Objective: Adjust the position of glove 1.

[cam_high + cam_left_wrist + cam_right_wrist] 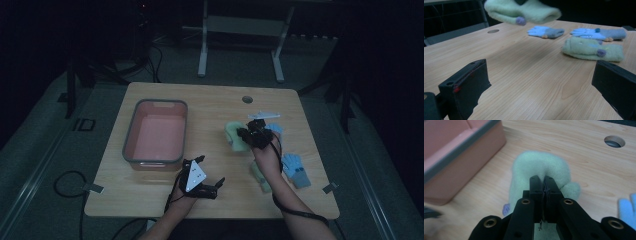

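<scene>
A green glove point(537, 168) is pinched in the right gripper point(543, 185) and held lifted above the desk point(215, 100), probably for carrying toward the pink bin point(155, 132). The left gripper point(209, 186) is kept spread, empty, low over the desk edge.

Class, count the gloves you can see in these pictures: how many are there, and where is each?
4. One green glove is held by the right gripper; the other green glove lies on the table, with two blue gloves behind it.
</scene>
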